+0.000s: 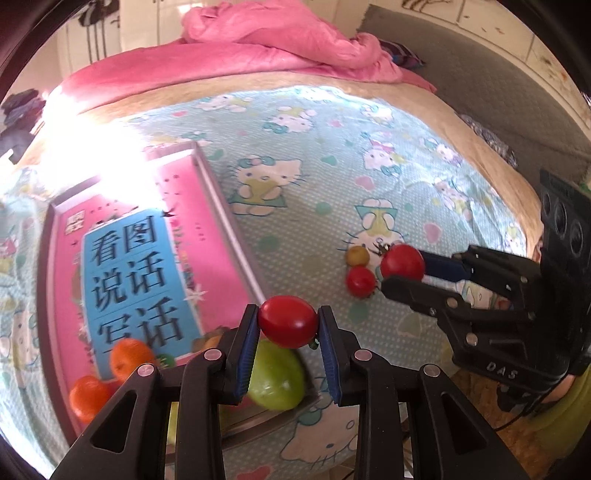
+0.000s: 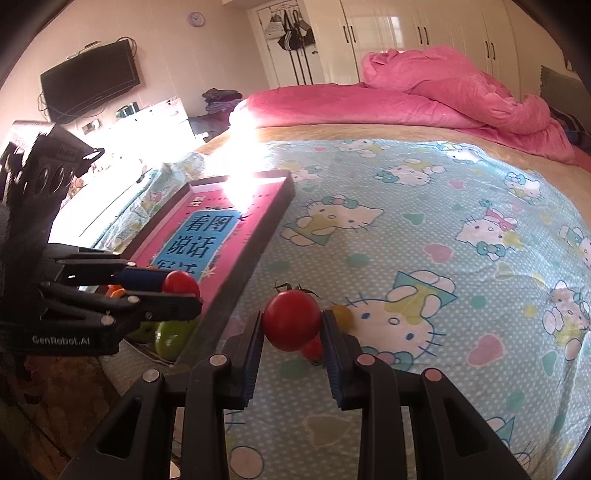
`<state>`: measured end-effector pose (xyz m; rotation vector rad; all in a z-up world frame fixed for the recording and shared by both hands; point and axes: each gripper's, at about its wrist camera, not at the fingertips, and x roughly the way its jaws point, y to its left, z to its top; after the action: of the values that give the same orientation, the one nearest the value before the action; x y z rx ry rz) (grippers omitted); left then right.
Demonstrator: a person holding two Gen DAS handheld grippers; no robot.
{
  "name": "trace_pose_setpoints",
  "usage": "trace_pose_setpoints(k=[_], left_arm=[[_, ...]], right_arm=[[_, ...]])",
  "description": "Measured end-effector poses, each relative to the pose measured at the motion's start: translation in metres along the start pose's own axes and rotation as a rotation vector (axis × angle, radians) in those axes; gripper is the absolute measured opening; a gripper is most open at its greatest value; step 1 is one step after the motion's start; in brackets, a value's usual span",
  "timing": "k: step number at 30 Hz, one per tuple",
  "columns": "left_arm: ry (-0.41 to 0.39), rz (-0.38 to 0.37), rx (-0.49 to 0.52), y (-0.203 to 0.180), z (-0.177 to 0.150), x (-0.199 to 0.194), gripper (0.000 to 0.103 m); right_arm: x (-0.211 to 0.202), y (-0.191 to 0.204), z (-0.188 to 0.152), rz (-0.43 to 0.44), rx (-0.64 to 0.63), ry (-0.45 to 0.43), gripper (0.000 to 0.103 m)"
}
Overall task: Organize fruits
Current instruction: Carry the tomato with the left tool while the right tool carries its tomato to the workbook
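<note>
Left gripper (image 1: pixel 287 326) clamped on a red tomato (image 1: pixel 288 321), held over the near end of the tray (image 1: pixel 236 229). Right gripper (image 2: pixel 291 325) clamped on a second red tomato (image 2: pixel 291 319), just above the sheet.

In tray already: green fruit (image 1: pixel 277 380), two oranges (image 1: pixel 110 376). Left on the sheet: small red tomato (image 1: pixel 360 281) and yellowish one (image 1: pixel 357 255), touching or nearly. Judged roughly half done.

Surface: bed with cartoon-cat sheet (image 2: pixel 424 229); pink quilt (image 2: pixel 443 85) heaped far. Beyond: wall TV (image 2: pixel 88 79), white wardrobes (image 2: pixel 424 33).
</note>
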<state>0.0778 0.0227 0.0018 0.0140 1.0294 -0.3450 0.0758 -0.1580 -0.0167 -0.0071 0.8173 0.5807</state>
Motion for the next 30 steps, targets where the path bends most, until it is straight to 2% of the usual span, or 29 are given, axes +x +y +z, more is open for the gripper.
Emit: trace_pose_setpoints(k=[16,30], left_arm=[[-0.063,0.074,-0.168,0.065,-0.016,-0.039,0.033],[-0.067,0.147,-0.295,0.116,-0.032,-0.051,0.033]], right_arm=[[-0.004,0.044,0.004,0.079,-0.056,-0.022,0.032],[0.006,0.088,0.003,0.143,-0.130,0.002,0.032]])
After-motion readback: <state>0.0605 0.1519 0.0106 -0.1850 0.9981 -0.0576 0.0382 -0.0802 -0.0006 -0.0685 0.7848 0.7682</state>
